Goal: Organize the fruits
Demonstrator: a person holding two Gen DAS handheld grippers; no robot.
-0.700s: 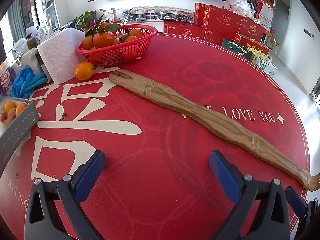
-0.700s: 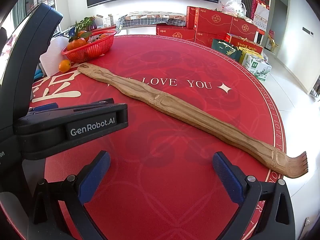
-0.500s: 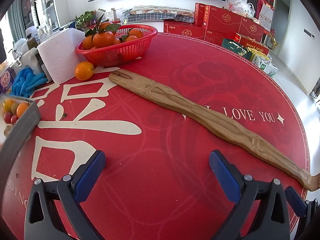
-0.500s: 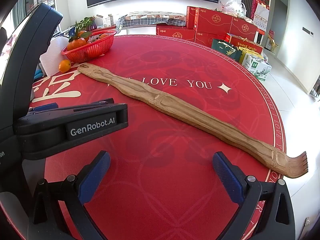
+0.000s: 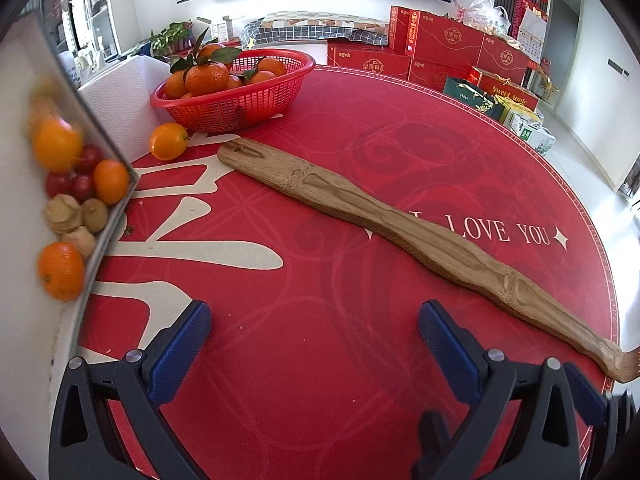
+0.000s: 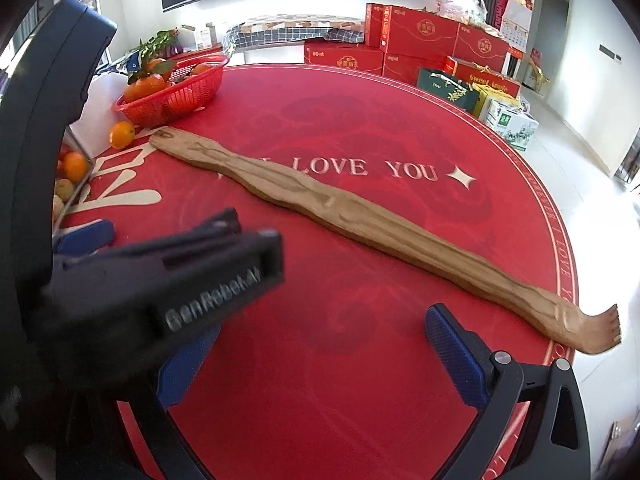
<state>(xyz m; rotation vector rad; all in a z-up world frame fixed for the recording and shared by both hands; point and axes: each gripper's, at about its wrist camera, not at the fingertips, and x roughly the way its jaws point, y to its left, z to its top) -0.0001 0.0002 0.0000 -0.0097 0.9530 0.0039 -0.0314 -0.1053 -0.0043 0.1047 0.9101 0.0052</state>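
A red mesh basket (image 5: 240,108) of leafy oranges (image 5: 207,77) stands at the table's far left; it also shows in the right wrist view (image 6: 176,96). One loose orange (image 5: 168,141) lies on the cloth beside it, seen too in the right wrist view (image 6: 122,134). A white tray (image 5: 24,208), tilted steeply at the left edge, carries oranges (image 5: 61,270), cherry tomatoes (image 5: 82,184) and small brownish fruit. My left gripper (image 5: 316,344) is open and empty above the cloth. My right gripper (image 6: 320,356) is open and empty; the left gripper's body (image 6: 152,288) blocks its left side.
A long wooden back scratcher (image 5: 400,232) lies diagonally across the red round tablecloth (image 5: 320,320). A white paper roll (image 5: 120,108) stands behind the loose orange. Red gift boxes (image 5: 440,48) and bags sit beyond the table's far edge.
The tray of mixed fruit has come up on the left, now tilted and close to the left camera. The left gripper has shifted in the right wrist view, blurred.
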